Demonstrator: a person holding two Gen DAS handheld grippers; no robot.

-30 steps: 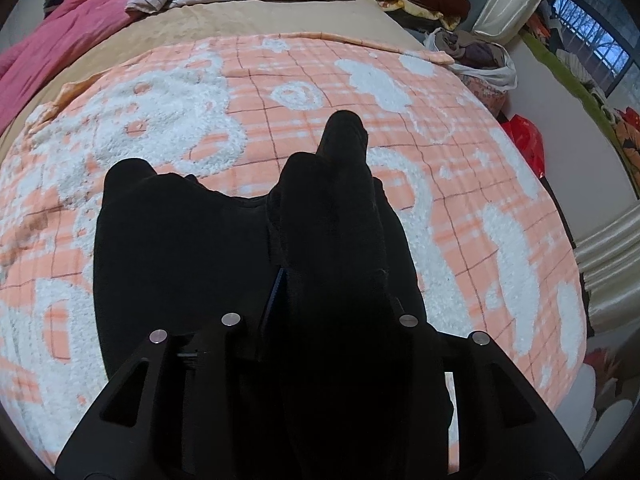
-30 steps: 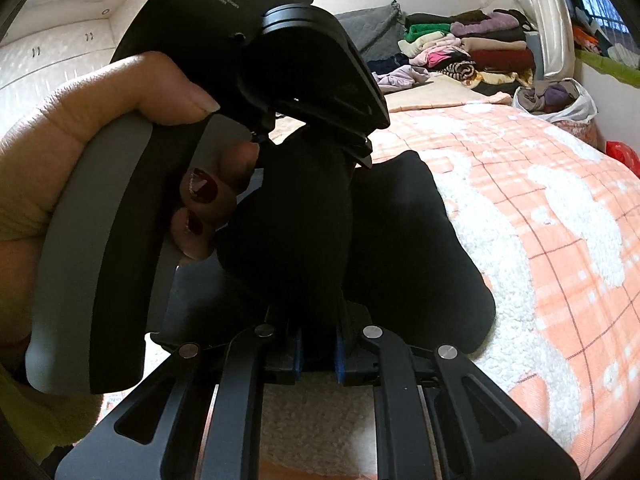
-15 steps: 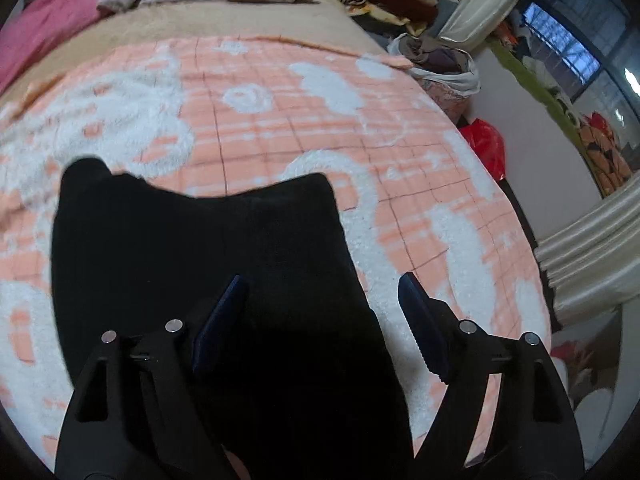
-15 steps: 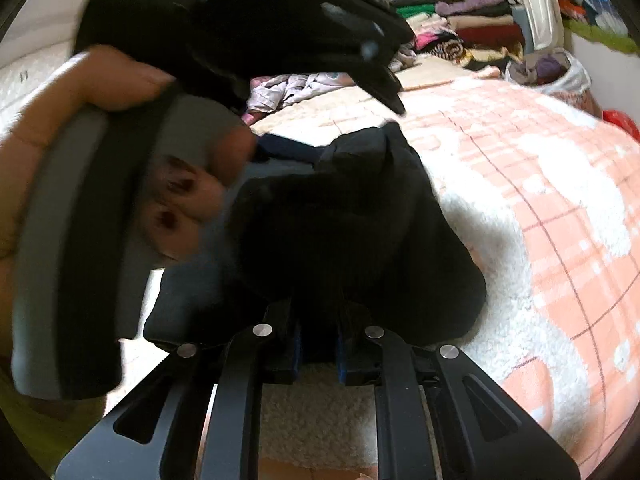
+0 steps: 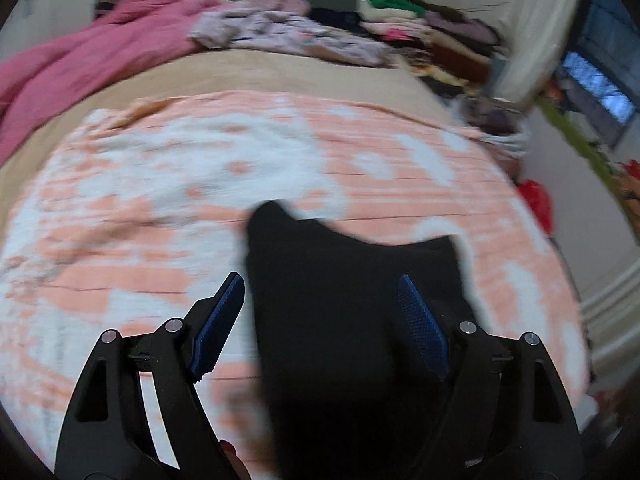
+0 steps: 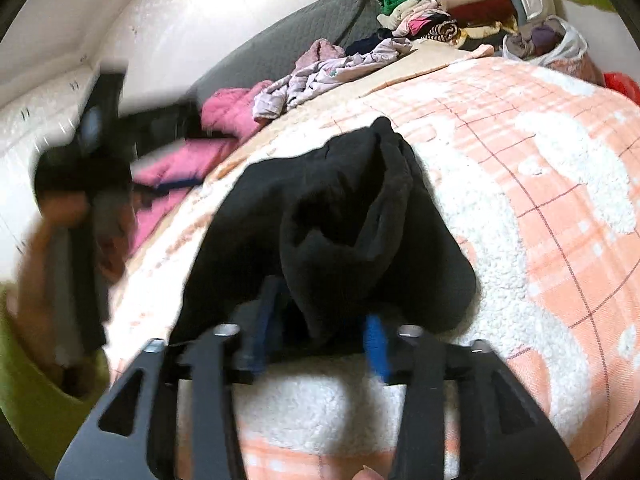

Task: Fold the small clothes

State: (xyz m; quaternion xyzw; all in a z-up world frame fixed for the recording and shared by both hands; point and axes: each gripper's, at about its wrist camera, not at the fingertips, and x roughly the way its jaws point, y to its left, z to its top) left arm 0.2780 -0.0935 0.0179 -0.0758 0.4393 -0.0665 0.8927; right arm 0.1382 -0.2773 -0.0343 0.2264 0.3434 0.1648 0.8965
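A small black garment [image 5: 352, 300] lies on the peach and white fleece blanket [image 5: 160, 208], its two corners pointing away from me. My left gripper [image 5: 320, 280] hovers over its left part, open, with nothing pinched between its blue pads [image 5: 220, 324]. In the right wrist view the black garment [image 6: 340, 208] is bunched into a raised fold. My right gripper [image 6: 320, 308] has its jaws opening, and the fold's near end sits loosely between them. A hand holds the blurred left gripper [image 6: 92, 160] off to the left of the garment.
At the bed's far end lie a pink quilt [image 5: 80, 60], a lilac garment [image 5: 288, 36] and stacked folded clothes [image 6: 452, 4]. A white bag of clothes [image 6: 548, 40] and a red bag [image 5: 536, 200] sit past the right edge. A grey headboard [image 6: 288, 40] backs the bed.
The left gripper let go of the garment's raised fold, opened wide and drew back to the left. The right jaws have parted. The fold has sagged lower onto the blanket.
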